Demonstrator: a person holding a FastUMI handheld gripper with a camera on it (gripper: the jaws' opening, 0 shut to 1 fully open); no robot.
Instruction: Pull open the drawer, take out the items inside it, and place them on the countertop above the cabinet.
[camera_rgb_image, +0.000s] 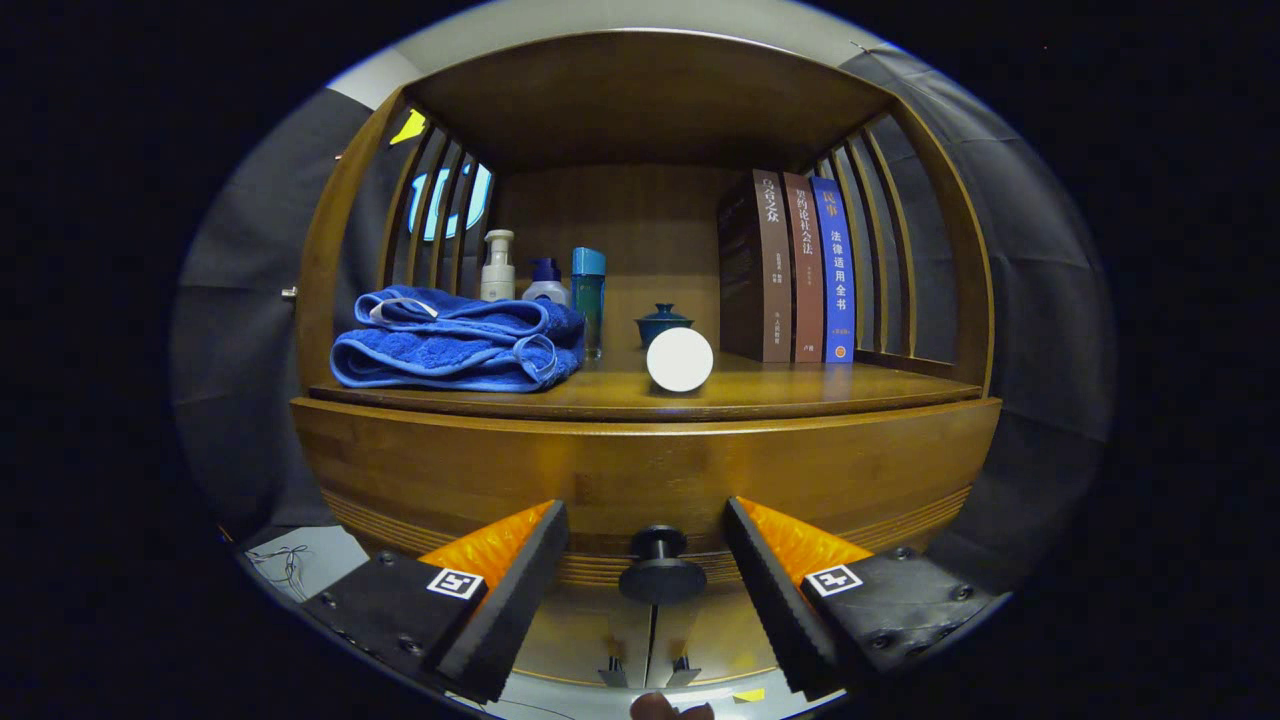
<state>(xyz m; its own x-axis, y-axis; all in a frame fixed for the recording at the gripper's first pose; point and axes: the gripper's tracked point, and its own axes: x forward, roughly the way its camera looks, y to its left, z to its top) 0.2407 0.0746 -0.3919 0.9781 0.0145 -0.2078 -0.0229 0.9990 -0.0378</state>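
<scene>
While the gripper (645, 560) is spread wide and holds nothing, its two black-padded fingers (520, 580) flank the dark round drawer knob (660, 570), which sits between them without touching either pad. That knob stands on the wooden drawer front (640, 470), and the drawer looks closed. Above the knob lies the tabletop (800, 390) of the cabinet. On it, straight above the knob, a white round object (680, 360) sits with a small blue lidded pot (662, 322) just behind. Up and left of the knob rests a folded blue towel (455, 345), with three bottles (545, 280) behind it. Up and right of the knob, three books (805, 270) stand upright. Whatever is inside the drawer is hidden.
</scene>
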